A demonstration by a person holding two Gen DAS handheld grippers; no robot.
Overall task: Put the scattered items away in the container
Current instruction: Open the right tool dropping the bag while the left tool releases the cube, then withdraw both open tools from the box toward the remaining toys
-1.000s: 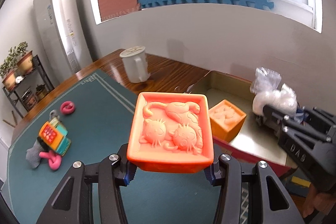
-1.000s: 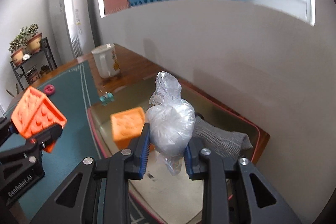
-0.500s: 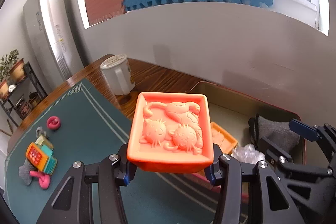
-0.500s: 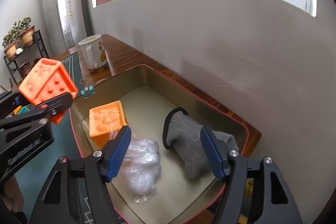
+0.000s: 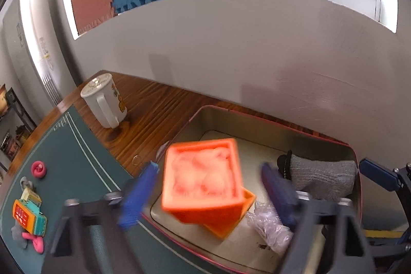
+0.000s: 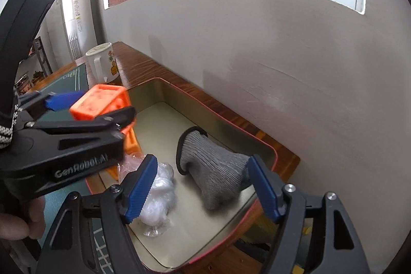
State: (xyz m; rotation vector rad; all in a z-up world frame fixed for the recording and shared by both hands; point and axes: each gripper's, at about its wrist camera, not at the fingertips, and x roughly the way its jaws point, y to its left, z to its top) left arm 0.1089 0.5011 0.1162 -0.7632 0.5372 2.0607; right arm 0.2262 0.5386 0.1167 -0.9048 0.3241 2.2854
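My left gripper (image 5: 208,194) is open over the tray (image 5: 223,111). The orange cat block (image 5: 203,181) is blurred between its spread jaws, free of the pads, above a second orange block (image 5: 226,225) in the tray. My right gripper (image 6: 203,186) is open and empty above the tray (image 6: 272,148). Below it lie the clear plastic bag (image 6: 159,197) and the grey sock (image 6: 215,171). The left gripper (image 6: 84,107) and cat block (image 6: 100,100) also show in the right wrist view.
A white mug (image 5: 105,99) stands on the wood table (image 5: 154,104) beside the tray. On the green mat (image 5: 64,158) at the left lie a pink ring (image 5: 38,169), a toy phone (image 5: 28,217) and other small toys. A wall runs right behind the tray.
My left gripper moved over the tray and opened, letting go of the orange cat block, which tilts and drops. My right gripper stays open above the released bag.
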